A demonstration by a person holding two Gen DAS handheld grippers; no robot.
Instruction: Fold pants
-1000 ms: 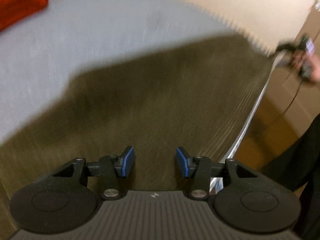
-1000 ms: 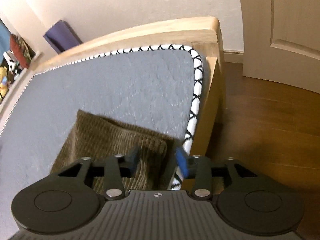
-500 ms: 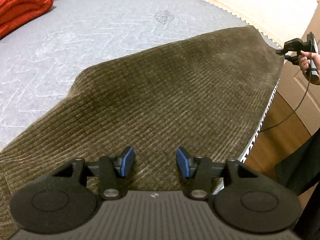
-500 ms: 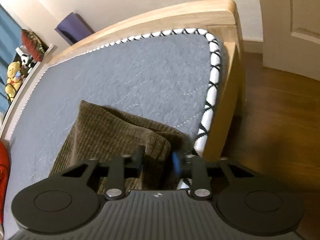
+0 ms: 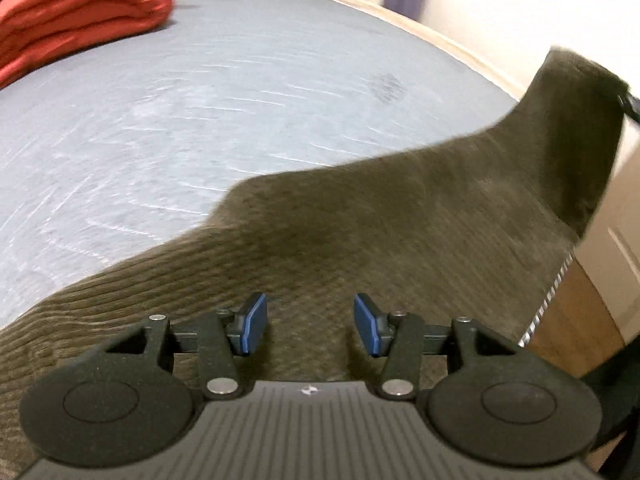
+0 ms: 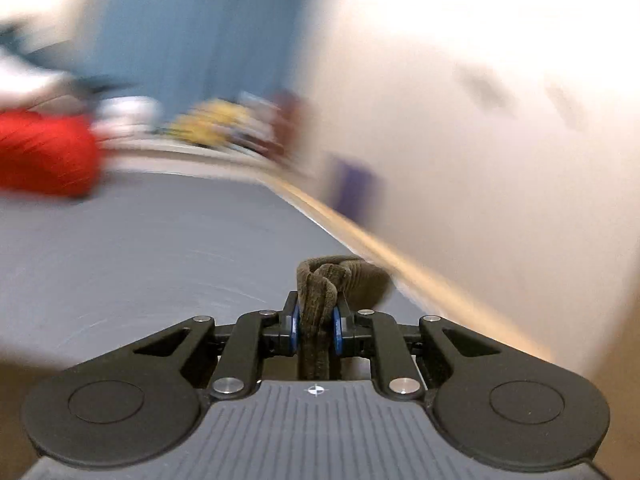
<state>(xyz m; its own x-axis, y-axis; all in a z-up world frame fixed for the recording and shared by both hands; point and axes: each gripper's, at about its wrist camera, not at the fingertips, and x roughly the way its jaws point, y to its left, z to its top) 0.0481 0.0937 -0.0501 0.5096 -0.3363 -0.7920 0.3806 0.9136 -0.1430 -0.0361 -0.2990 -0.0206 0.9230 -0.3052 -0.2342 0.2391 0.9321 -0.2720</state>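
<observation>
Brown corduroy pants (image 5: 400, 216) lie spread on the grey mattress (image 5: 240, 100). Their far right end (image 5: 580, 120) is raised off the bed. My left gripper (image 5: 310, 330) hovers just over the near part of the pants; it is open, with only flat fabric showing under the gap between its blue pads. My right gripper (image 6: 316, 328) has its jaws closing on a bunched end of the pants (image 6: 320, 292), which sticks up between the pads and is pressed by them. This view is blurred by motion.
A red folded duvet (image 5: 72, 20) lies at the far left of the mattress. The bed's wooden edge (image 6: 380, 248) runs along a pale wall. Wooden floor (image 5: 576, 320) and a door lie past the mattress's right edge. Toys line the far end.
My right gripper has shut on the pants' end and lifted it; its view swung from the bed corner up toward the wall. The left gripper rose a little and stayed open.
</observation>
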